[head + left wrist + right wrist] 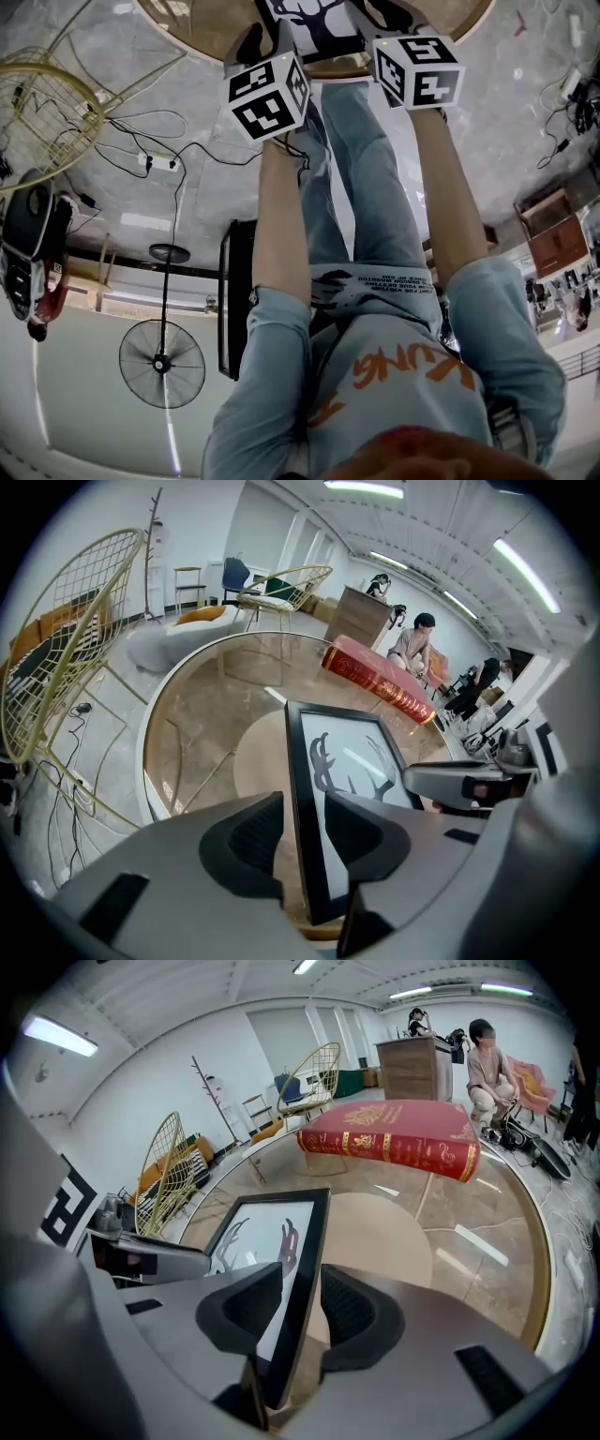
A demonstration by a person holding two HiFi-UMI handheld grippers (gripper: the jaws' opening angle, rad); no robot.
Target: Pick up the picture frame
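Round glass counter (187, 728), lounge: picture frame (352, 757) standing, apparently unlifted; left tool (302, 810), right tool (300, 1281) spread, straddling its side edges; pinch, lift remaining.

The picture frame (347, 752) is black; the book (389, 1138) is red with gold.

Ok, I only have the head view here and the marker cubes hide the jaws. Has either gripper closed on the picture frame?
Observer: No. The left gripper has its jaws apart, straddling one side edge of the picture frame without pressing it.
Operator: And the right one?
Observer: The right gripper also stands open, with the opposite edge between its jaws.
Operator: Anything else on the table?
Observer: A red book lies on the glass table beyond the frame.
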